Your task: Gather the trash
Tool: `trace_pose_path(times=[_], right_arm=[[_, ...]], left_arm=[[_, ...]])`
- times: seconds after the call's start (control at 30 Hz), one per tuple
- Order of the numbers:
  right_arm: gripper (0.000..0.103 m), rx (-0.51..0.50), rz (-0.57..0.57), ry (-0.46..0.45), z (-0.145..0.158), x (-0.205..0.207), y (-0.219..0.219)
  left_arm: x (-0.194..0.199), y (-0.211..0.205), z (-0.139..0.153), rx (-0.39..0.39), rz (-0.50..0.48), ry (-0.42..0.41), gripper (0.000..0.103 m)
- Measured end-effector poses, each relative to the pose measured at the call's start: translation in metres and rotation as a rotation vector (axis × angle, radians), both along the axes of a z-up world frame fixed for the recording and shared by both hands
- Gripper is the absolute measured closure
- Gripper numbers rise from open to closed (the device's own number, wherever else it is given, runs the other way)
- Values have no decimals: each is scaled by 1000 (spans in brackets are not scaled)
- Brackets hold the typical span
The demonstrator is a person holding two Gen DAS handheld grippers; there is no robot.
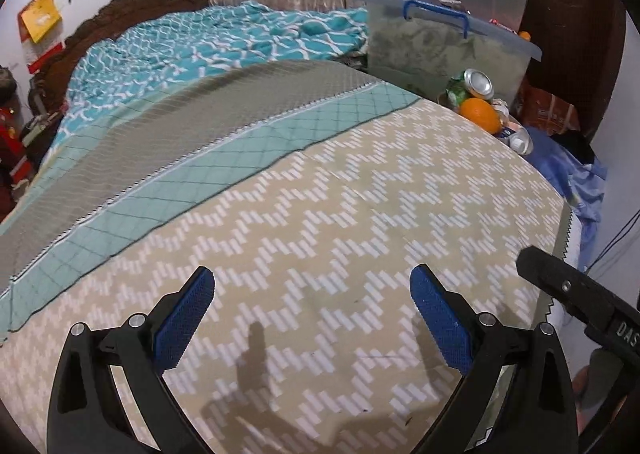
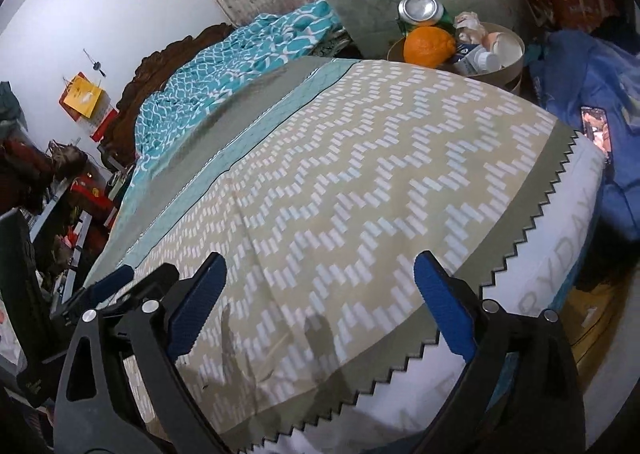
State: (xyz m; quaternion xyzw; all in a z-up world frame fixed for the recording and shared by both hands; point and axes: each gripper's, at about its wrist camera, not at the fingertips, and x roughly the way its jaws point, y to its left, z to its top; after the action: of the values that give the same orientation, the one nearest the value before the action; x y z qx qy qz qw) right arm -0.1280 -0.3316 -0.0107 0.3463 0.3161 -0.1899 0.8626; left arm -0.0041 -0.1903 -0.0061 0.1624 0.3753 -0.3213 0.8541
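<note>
Both claws hang over the near part of the bed: the left gripper (image 1: 312, 290) and the right gripper (image 2: 320, 282) each have fingers spread apart, holding nothing. The zigzag bedspread (image 2: 360, 173) is bare up to its far edge. Beyond that edge a round container (image 2: 516, 53) holds an orange (image 2: 426, 45), a can (image 2: 420, 9) and a small bottle (image 2: 478, 59).

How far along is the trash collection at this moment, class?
Looks done: a green can, orange, small white bottle and crumpled scraps sit in the round tan container past the bed. In hand: nothing; left gripper and right gripper are open over the zigzag bedspread. Left: no loose trash visible.
</note>
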Motion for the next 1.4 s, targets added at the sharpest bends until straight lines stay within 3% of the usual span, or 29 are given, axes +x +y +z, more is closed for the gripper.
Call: trace_pose_path(times=[0.27,0.6,0.9,1.4], right_arm=[[4,19,-35,3,10,-12,4],[4,-69,-116,-62,49,-34,7],[4,-150,-147,-141,76,-48,11],[4,-134,-177,-165,78,-55,10]], left_arm=[[-8,4,11,10,20,-61,9],[-27,6,47,-38,32,-161,9],[-36,4,73,-79,15,-151,9],[-41,9,79,-66,40,-179,9]])
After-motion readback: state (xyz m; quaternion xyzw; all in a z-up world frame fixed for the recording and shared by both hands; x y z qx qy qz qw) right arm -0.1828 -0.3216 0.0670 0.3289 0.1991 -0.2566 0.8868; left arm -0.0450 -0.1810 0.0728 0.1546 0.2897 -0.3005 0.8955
